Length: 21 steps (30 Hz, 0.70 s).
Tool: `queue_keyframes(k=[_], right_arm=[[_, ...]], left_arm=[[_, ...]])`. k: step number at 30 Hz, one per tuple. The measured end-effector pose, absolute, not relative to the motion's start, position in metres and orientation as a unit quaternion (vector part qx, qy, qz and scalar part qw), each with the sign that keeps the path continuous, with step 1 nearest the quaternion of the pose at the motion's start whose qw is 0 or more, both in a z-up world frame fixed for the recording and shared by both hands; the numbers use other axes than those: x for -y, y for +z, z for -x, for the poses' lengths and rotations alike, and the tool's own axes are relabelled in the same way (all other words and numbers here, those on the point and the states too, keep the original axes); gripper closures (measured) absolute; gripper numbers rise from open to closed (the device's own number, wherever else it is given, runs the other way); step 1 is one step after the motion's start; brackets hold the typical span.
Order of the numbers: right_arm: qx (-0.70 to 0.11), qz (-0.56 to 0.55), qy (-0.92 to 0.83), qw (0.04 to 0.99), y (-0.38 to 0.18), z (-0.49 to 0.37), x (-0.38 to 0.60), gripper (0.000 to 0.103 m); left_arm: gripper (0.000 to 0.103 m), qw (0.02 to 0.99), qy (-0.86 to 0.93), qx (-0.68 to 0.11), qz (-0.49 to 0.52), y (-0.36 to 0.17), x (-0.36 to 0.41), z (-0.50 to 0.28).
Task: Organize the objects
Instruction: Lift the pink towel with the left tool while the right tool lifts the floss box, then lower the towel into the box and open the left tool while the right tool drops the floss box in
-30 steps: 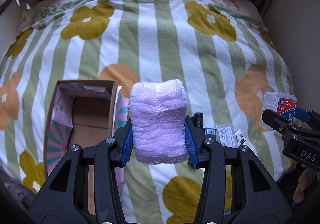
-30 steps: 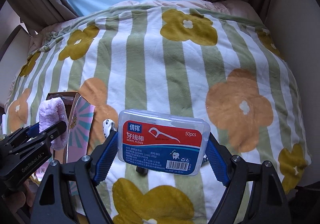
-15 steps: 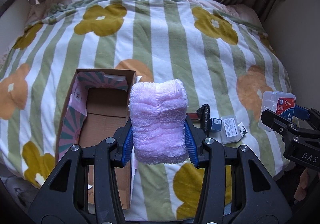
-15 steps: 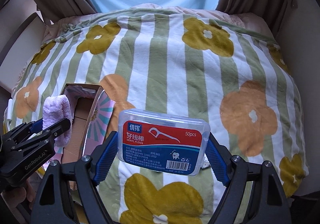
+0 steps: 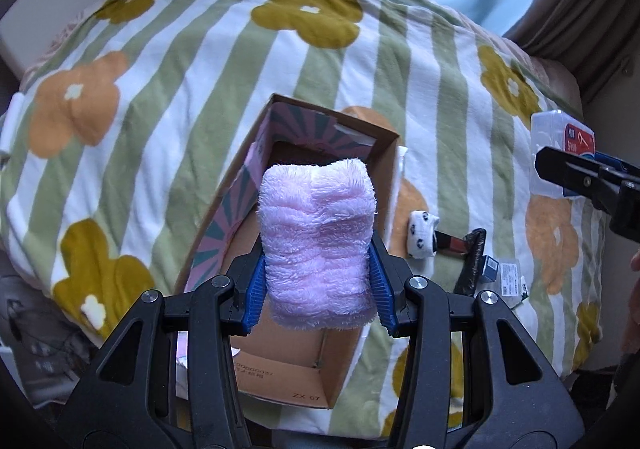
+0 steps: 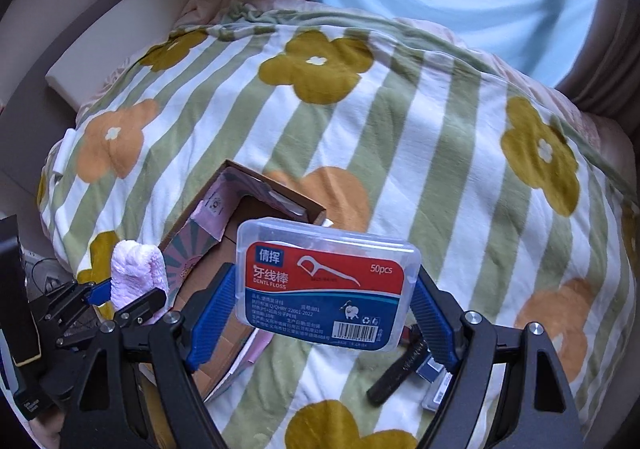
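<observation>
"DENTL FLOSS", "50pcs" and Chinese characters are printed on the floss box (image 6: 327,289) held between the right fingers. "ZX 67" is stamped on the cardboard box (image 5: 306,396) below the left fingers.

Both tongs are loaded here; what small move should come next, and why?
Probably lower the left tongs and release the pink fluffy towel into the cardboard box: it hangs above the box's open interior. The right tongs hold the floss pick case off to the box's right.
</observation>
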State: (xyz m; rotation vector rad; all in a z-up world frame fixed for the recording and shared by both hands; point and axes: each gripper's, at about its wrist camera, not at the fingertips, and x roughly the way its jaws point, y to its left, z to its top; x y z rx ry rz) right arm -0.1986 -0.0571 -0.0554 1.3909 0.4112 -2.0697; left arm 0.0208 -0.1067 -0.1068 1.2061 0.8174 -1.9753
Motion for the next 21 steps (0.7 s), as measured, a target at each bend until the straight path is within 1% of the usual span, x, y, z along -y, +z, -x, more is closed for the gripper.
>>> queue_keyframes(k=[6,13,21], right_arm=[[-0.215,-0.532,-0.739,0.354,-0.089,0.204,0.116,0.023],[-0.287,-0.544,-0.680,0.400,-0.151,0.204,0.180,0.023],[-0.316,-0.580,-0.616,0.430,-0.217,0.203,0.217,0.023]], left_arm=[[0.062,0.365,-0.721,-0.347,-0.476,-0.141,0.116,-0.042],[0.062,0.383,-0.671,-0.383,-0.507,-0.198,0.115,-0.049],[0.062,0.387,-0.634,-0.409,-0.529,-0.250,0.119,-0.040]])
